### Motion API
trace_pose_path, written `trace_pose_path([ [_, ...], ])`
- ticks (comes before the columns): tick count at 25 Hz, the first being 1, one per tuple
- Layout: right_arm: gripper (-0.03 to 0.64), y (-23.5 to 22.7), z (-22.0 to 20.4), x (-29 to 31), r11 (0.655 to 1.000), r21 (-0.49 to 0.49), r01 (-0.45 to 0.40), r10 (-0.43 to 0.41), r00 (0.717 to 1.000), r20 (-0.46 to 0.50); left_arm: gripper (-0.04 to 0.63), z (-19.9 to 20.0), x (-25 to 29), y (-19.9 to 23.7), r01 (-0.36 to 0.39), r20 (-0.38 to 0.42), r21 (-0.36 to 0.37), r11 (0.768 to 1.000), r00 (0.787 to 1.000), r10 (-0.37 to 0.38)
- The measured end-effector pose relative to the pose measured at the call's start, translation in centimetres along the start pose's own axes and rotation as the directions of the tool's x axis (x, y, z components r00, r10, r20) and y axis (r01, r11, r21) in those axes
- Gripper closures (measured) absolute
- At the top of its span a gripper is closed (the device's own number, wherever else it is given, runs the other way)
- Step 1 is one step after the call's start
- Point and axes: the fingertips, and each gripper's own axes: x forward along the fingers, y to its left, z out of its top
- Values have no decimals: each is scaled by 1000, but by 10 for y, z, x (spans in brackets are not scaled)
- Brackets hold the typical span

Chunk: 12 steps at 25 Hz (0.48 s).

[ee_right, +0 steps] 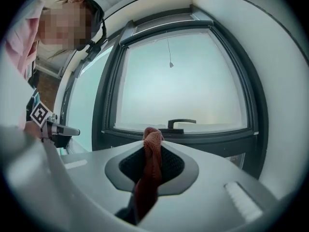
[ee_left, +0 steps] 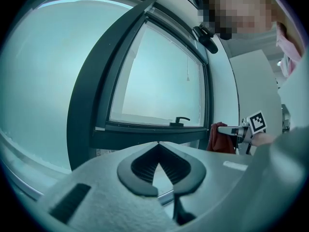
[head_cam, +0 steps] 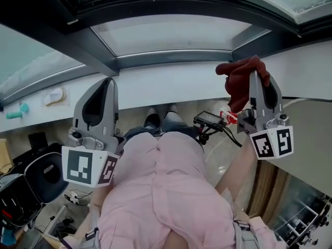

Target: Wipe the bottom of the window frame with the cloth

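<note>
The grey right gripper [ee_right: 152,152] pinches the soft dark red cloth [head_cam: 239,80] with little poking past its fingers, so rubbing the dark metal window frame [ee_right: 193,137] ahead could tug it out; the grey left gripper [ee_left: 157,146] has fingers pressed together, empty

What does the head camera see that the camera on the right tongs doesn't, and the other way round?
Only the head view shows the person's shoes, the black gear at lower left, and the marker cube on the right tongs. Only the right gripper view shows the window handle, a thin cord hanging before the glass, and the ribbed pads pinching the cloth. Both show the dark red cloth held in the right tongs, the left tongs and the dark window frame.
</note>
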Motion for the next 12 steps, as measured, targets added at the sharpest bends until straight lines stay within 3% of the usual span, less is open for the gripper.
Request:
trace_pose_path([
  [7, 568, 8, 28, -4, 993, 113, 37, -43, 998, 47, 597, 0, 4, 17, 38, -12, -10, 999, 999, -38],
  [12, 568, -14, 38, -20, 991, 65, 119, -123, 991, 60, 598, -6, 14, 11, 59, 9, -5, 998, 998, -59],
])
